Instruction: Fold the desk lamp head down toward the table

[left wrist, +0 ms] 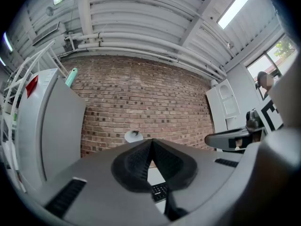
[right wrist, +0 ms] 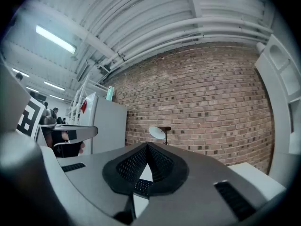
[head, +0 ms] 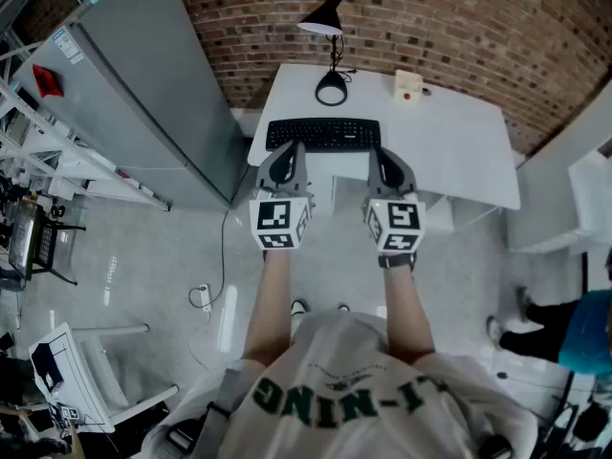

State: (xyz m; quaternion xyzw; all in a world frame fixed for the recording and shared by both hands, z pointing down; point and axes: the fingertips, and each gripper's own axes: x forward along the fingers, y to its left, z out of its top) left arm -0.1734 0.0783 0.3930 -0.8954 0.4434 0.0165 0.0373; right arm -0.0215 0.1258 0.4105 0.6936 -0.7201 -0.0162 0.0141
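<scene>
A black desk lamp stands at the back of the white table, its round base behind the keyboard and its head raised, the shade's white inside showing. The lamp head also shows small and far off in the left gripper view and the right gripper view. My left gripper and right gripper hover side by side at the table's near edge, well short of the lamp. Both are shut with nothing between the jaws, whose pads meet in the left and right gripper views.
A black keyboard lies between the grippers and the lamp. A small beige box with a red button sits right of the lamp base. A tall grey cabinet stands left of the table, a brick wall behind, a white unit at right.
</scene>
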